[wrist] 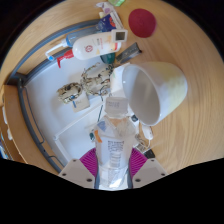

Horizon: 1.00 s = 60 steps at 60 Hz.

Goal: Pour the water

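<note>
The tool (114,165) is clenched on one clear water bottle (115,135), tipped toward one white cup (155,90).

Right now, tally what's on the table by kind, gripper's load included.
Clear water bottle, held between the gripper fingers: 1
White cup, tipped beside the bottle: 1
White-and-red bottle, lying down: 1
Red disc: 1
Small crumpled-looking items: 2, kind unclear
Total: 6

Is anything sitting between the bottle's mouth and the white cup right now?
Nothing visible does. The claw is shut on the clear bottle, whose neck points at the white cup just ahead. The clutter lies off to the side.
</note>
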Each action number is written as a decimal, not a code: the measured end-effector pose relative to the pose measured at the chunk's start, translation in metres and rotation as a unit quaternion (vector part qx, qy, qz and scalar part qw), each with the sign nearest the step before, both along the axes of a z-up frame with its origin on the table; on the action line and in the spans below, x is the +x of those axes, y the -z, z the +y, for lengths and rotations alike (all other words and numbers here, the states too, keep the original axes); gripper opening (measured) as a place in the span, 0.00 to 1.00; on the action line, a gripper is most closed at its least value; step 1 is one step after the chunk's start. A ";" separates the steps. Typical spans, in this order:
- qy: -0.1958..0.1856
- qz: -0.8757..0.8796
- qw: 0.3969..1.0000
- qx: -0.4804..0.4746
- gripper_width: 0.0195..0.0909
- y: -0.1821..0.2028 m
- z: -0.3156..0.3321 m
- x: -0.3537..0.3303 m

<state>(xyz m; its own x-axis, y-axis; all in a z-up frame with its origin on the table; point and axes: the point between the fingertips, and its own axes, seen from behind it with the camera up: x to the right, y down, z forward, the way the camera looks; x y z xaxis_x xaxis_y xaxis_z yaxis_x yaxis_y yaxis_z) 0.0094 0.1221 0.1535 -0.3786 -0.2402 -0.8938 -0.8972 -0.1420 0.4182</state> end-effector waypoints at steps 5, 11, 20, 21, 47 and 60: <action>-0.007 -0.021 1.000 0.007 0.26 -0.010 0.000 0.001; -0.024 -0.093 0.995 0.036 0.26 -0.042 -0.001 0.004; -0.084 -0.333 0.936 0.080 0.26 -0.089 -0.008 0.017; -0.088 -0.364 0.923 0.083 0.26 -0.093 -0.009 0.022; -0.115 -0.802 0.586 -0.001 0.29 -0.043 -0.026 0.185; -0.106 -0.823 0.555 -0.050 0.31 0.016 -0.025 0.244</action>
<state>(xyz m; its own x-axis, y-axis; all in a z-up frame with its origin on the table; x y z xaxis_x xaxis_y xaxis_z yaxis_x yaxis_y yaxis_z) 0.2539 0.0973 0.1377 0.9786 -0.2028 0.0353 -0.0426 -0.3673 -0.9291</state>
